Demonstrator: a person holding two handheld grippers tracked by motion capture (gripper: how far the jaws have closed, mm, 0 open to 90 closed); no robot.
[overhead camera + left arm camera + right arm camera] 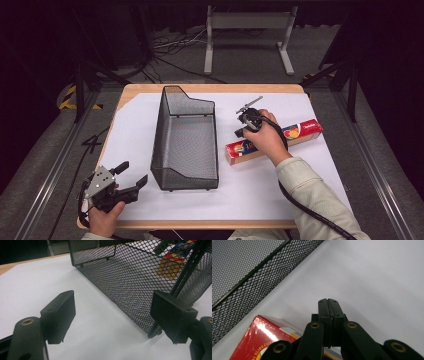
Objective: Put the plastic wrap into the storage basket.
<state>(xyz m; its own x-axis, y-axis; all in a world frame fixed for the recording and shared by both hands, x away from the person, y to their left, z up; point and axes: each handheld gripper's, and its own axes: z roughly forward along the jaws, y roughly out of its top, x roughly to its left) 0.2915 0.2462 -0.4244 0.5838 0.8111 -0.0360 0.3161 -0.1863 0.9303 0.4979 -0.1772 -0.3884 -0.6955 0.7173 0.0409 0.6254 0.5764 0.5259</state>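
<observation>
The red box [272,140] lay on the surface right of centre, beside the mesh basket [186,145]. The right gripper [328,305] sat over it, jaws pressed together, empty. The left gripper [131,175] waited spread wide, lower left. Nothing was loaded yet.

We are wearing a pale beige sleeve [312,185] at the lower right of the high view. Our left gripper [131,176], lower left, is carrying a grey three-cornered plate; both grippers are showing black jaws with brass-ringed screw holes. A black cable [305,207] is trailing along the sleeve.
</observation>
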